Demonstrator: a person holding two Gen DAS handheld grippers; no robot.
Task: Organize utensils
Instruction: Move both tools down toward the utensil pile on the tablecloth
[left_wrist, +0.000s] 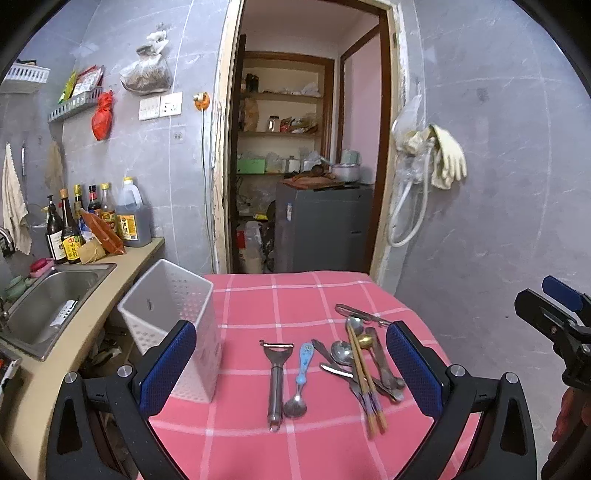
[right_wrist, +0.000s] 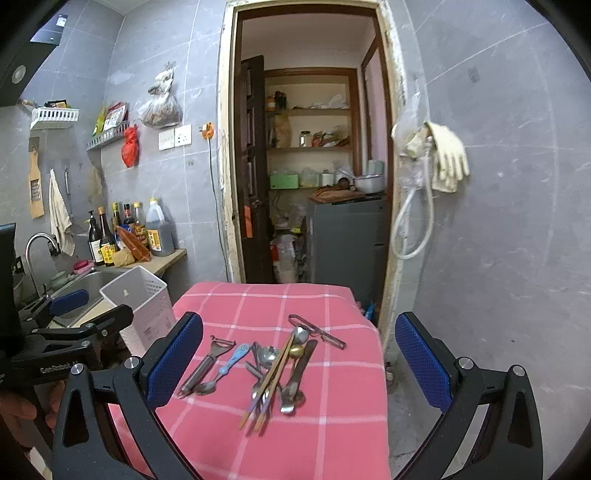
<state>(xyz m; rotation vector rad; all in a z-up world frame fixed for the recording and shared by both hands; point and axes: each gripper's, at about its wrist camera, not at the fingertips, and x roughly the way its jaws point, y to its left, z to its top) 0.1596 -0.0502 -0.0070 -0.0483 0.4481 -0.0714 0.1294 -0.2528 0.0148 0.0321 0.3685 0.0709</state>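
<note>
Utensils lie on a pink checked tablecloth (left_wrist: 258, 295): a metal peeler (left_wrist: 276, 380), a blue-handled spoon (left_wrist: 300, 380), and a pile of spoons, chopsticks (left_wrist: 364, 373) and a second peeler (left_wrist: 360, 314). A white perforated utensil holder (left_wrist: 177, 325) stands at the table's left edge. My left gripper (left_wrist: 291, 373) is open and empty, above the near table. My right gripper (right_wrist: 299, 365) is open and empty, above the pile (right_wrist: 280, 369). The holder shows in the right wrist view (right_wrist: 142, 310), as do the peeler (right_wrist: 205, 363) and the blue spoon (right_wrist: 225, 367).
A counter with a steel sink (left_wrist: 48, 299) and several sauce bottles (left_wrist: 99, 218) runs along the left. A doorway (left_wrist: 306, 147) to a pantry with a grey cabinet (left_wrist: 325, 229) is behind the table. Gloves and a hose (left_wrist: 439, 158) hang on the right wall.
</note>
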